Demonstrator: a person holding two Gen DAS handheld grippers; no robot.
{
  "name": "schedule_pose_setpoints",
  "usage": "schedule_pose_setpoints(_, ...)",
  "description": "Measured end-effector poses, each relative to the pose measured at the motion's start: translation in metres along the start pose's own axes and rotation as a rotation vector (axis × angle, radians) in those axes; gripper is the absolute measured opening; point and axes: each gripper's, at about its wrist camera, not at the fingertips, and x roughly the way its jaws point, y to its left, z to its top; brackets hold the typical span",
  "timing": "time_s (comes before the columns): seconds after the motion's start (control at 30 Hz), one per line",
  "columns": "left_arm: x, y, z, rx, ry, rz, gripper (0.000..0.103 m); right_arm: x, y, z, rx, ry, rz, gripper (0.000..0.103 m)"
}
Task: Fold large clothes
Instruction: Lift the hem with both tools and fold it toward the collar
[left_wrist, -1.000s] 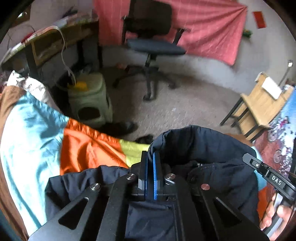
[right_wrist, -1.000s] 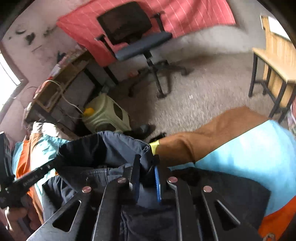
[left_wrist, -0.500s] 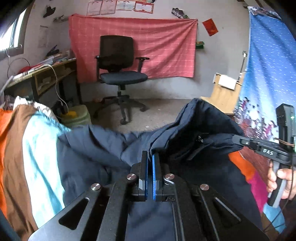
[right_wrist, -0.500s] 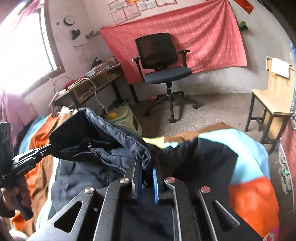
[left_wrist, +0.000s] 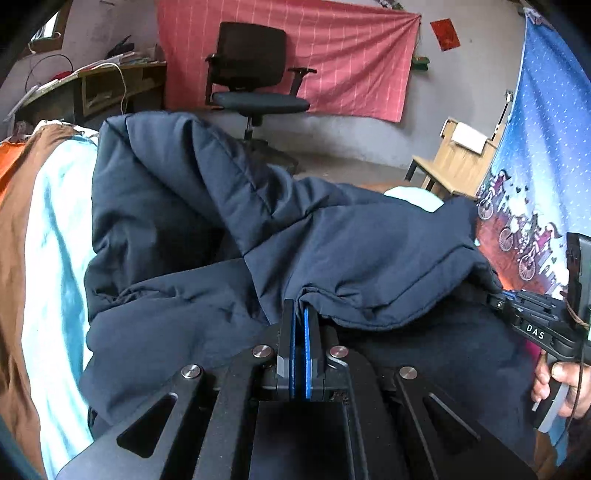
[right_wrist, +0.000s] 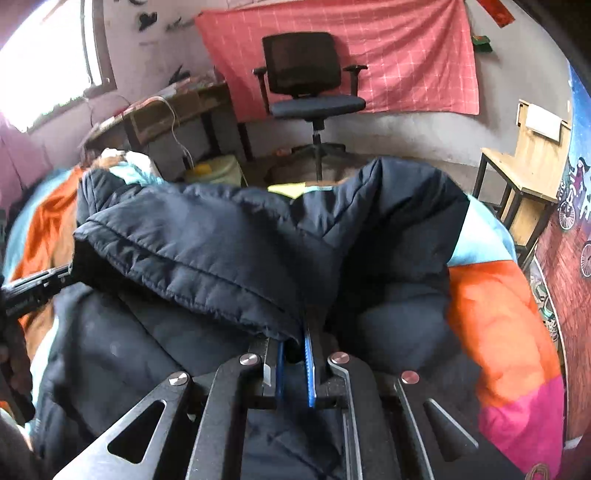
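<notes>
A large dark navy padded jacket (left_wrist: 332, 236) lies on a bed with a multicoloured cover (left_wrist: 55, 229). My left gripper (left_wrist: 299, 314) is shut on the jacket's hem edge, which is folded back over the body of the jacket. My right gripper (right_wrist: 295, 336) is shut on the same hem further along, over the jacket (right_wrist: 221, 236). The right gripper also shows at the right edge of the left wrist view (left_wrist: 532, 325), and the left gripper shows at the left edge of the right wrist view (right_wrist: 33, 288). The fingertips of both are partly hidden by fabric.
A black office chair (left_wrist: 255, 81) stands before a red wall cloth (left_wrist: 332, 55). A cluttered desk (left_wrist: 92, 85) is at the left, a wooden chair (left_wrist: 454, 162) at the right. A blue patterned hanging (left_wrist: 546, 147) borders the bed's right side.
Both grippers have lifted the jacket's edge and carried it back toward me, folding it over the rest of the jacket. The views tilted up from floor to wall.
</notes>
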Motion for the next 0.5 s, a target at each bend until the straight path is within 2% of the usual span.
schedule_pose_setpoints(0.13,0.005,0.008,0.013,-0.012,0.035,-0.041,0.002,0.015,0.000,-0.003,-0.012,0.004,-0.020,0.009)
schedule_pose_setpoints(0.27,-0.015,0.013,0.016,0.008,0.035,-0.046,0.004,0.014,-0.002,-0.005,-0.002,-0.010,-0.011,0.009)
schedule_pose_setpoints(0.37,-0.033,0.018,0.010,-0.014,0.025,-0.050,0.004,0.012,-0.002,-0.005,0.007,-0.022,-0.006,0.009)
schedule_pose_setpoints(0.43,-0.046,0.018,0.009,-0.035,0.000,-0.043,0.004,0.009,-0.001,-0.006,-0.007,-0.034,-0.005,0.009)
schedule_pose_setpoints(0.5,-0.060,0.018,0.017,-0.059,-0.063,-0.042,0.006,0.007,0.002,-0.008,-0.033,-0.046,-0.012,0.009)
